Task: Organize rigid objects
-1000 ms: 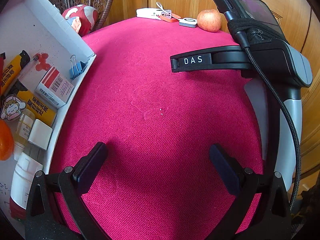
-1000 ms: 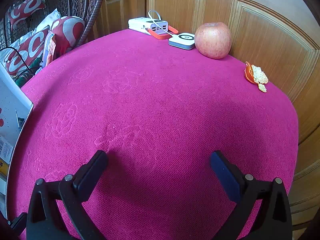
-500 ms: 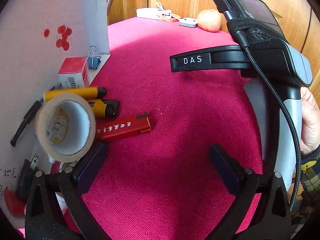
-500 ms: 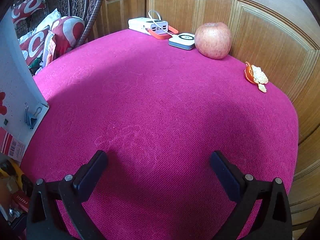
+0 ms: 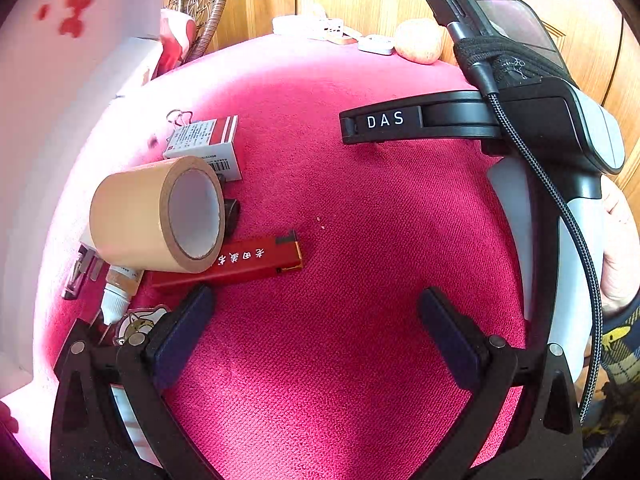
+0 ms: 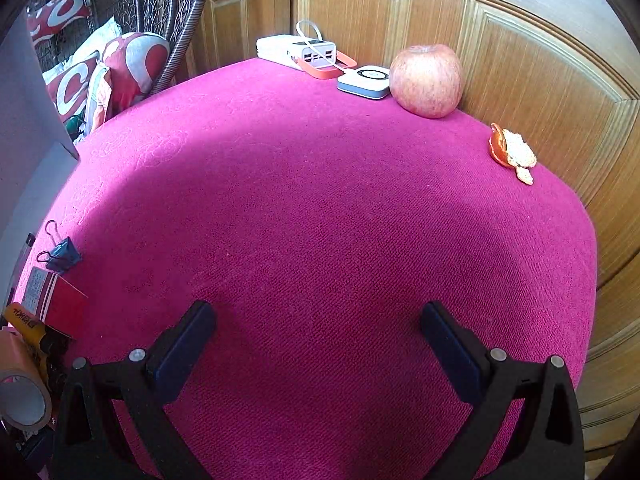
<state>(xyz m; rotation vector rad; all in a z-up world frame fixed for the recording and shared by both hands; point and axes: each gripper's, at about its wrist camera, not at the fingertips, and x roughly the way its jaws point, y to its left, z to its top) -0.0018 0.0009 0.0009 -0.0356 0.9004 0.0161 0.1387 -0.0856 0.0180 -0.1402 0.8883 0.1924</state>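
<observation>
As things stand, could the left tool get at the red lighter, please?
Probably yes. The left tool is open, and the red lighter lies flat just ahead of its left finger, though the tape roll overlaps the lighter's left end.

Magenta cloth table bears apple, tape roll, lighter.

Tape roll hides a black item behind.
</observation>
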